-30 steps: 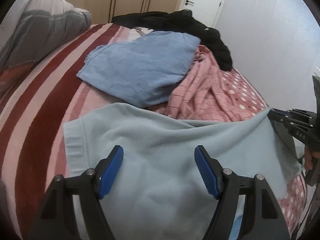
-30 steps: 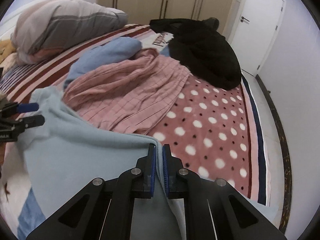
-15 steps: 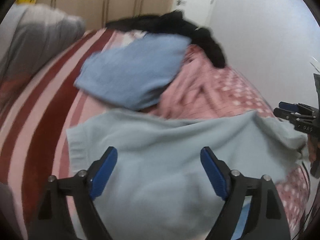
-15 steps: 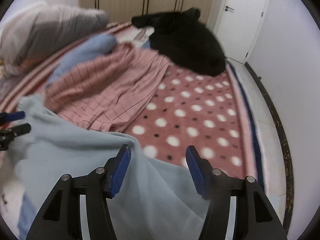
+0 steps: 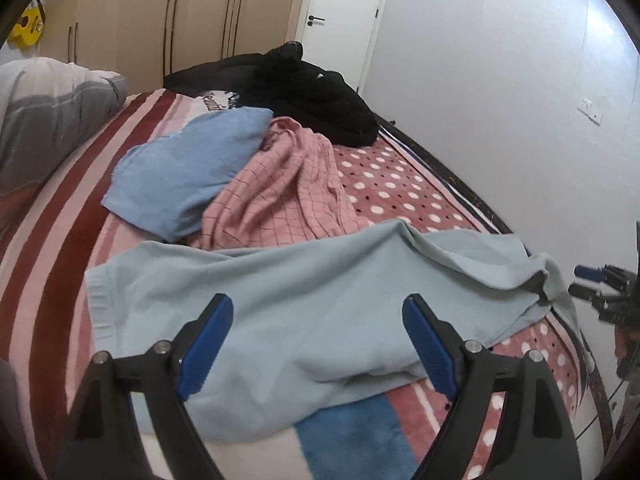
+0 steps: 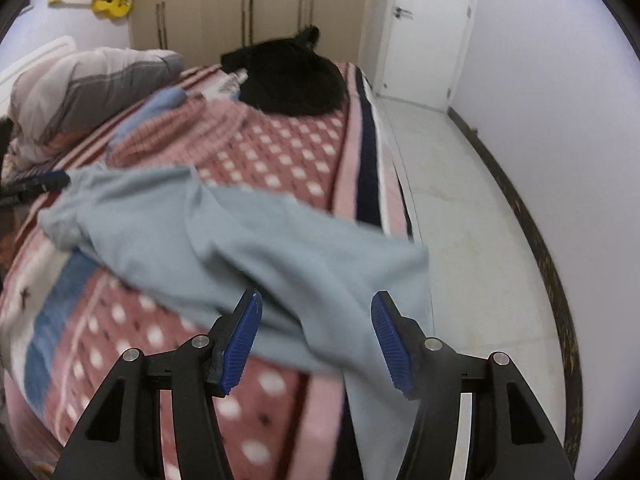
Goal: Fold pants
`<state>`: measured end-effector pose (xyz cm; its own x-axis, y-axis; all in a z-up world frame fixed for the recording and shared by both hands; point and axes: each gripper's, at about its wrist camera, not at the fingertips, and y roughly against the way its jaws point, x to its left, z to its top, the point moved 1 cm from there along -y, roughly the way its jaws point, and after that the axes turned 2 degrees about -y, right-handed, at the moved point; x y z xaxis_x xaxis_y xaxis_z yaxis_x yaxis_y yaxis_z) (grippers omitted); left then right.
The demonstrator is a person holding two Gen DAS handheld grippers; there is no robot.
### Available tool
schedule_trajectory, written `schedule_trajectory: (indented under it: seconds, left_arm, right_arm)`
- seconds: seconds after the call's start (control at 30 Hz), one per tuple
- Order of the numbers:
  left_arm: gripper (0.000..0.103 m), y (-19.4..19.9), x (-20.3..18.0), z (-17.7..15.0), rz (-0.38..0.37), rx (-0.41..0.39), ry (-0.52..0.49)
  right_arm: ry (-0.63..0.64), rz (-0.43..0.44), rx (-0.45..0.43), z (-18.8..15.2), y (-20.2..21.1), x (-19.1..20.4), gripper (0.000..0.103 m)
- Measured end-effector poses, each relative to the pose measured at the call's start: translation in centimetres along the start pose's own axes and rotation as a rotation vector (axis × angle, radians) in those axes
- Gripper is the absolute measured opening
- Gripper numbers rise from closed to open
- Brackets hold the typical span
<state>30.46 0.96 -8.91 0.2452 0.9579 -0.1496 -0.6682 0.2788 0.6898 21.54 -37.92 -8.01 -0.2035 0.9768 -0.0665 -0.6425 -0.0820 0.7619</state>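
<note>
The pale blue pants [image 5: 280, 320] lie spread across the near end of the bed [image 5: 400, 192], on its pink blanket with white dots. The ribbed waistband sits at the left side in the left wrist view, and the far end of the pants reaches the bed's right edge, where part of the cloth hangs over toward the floor [image 6: 472, 220].

The left gripper [image 5: 318, 346] hovers above the middle of the pants with its jaws spread wide and nothing between the blue pads. The right gripper [image 6: 316, 346] is about half open over the draped end of the pants; the cloth lies beneath and beyond its pads, not pinched by them.

Farther up the bed lie a blue garment [image 5: 188, 172], a pink checked garment [image 5: 280, 188] just beside it and partly overlapping it, and a black garment [image 5: 312, 100] near the far end. A grey and white pillow [image 5: 48, 112] rests at the left. No container shows in either view.
</note>
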Motion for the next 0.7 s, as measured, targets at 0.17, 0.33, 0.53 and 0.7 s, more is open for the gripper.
schedule_trajectory:
  seconds: [0.17, 0.33, 0.53, 0.7]
  left_arm:
    - [0.084, -0.2, -1.2, -0.6, 0.007, 0.025, -0.016]
    - [0.084, -0.5, -2.1, -1.3, 0.006, 0.038, -0.037]
    - [0.085, -1.3, -2.9, -2.0, -0.013, 0.06, -0.016]
    - [0.085, -0.7, -3.4, -2.0, 0.0, 0.044, -0.037]
  right_arm:
    - [0.009, -0.011, 0.035, -4.6, -1.3, -0.7, 0.053]
    - [-0.038, -0.073, 0.039, -8.8, -0.5, -2.3, 0.053]
    - [-0.14, -0.065, 0.049, -12.5, 0.3, -4.5, 0.052]
    - [-0.191, -0.131, 0.043, -12.1, -0.6, -5.9, 0.03]
